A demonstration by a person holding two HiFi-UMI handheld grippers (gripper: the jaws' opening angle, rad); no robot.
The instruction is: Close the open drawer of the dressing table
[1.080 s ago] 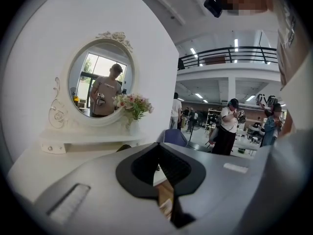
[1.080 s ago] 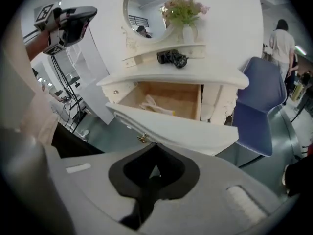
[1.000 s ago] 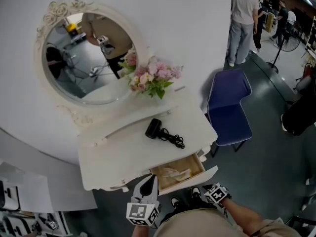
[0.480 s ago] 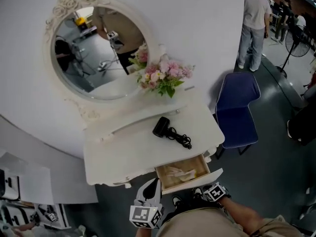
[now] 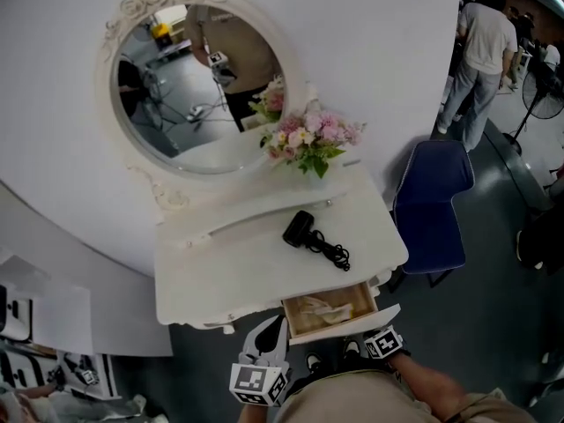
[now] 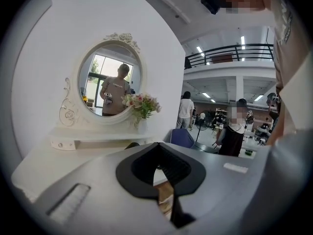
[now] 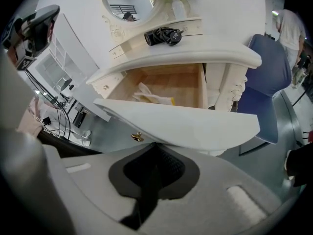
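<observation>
Dressing table [image 5: 229, 263] shifted right, one open drawer [image 5: 352, 322] (one hairdryer [image 5: 300, 230])

Bright, even indoor light falling; ceiling strip lights [image 6: 243, 39] glaring. Fisheye bending both gripper views, corners going black, near foreground blurring.

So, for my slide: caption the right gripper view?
Shut right tongs at the front panel of the open drawer.

Open floor [image 5: 493, 324] before drawer front [image 7: 181, 121]; blue chair [image 5: 432, 205] close at right.
</observation>
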